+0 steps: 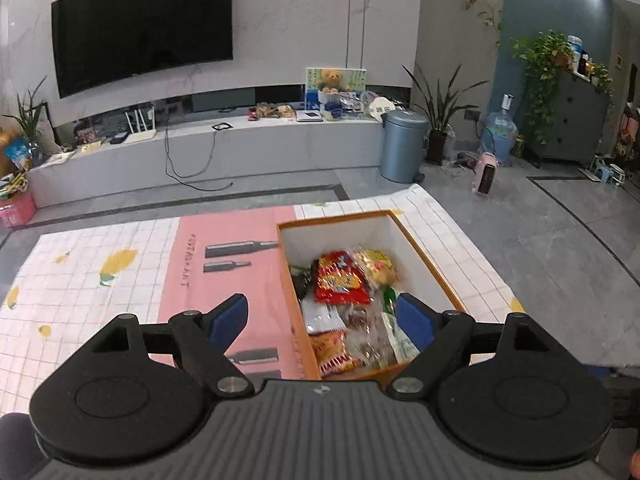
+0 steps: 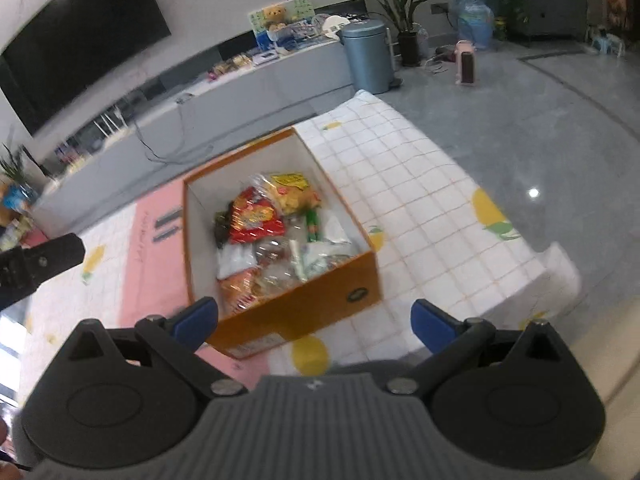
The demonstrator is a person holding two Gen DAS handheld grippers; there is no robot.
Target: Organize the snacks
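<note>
Right wrist view blurred; box near wall hides lowest snacks

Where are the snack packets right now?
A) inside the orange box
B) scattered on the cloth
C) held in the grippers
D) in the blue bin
A: the packets lie piled inside the orange box on the cloth, and both grippers are empty.

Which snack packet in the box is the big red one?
The red packet at the orange box's far end, beside the yellow packet; others are clear, white or orange.
</note>
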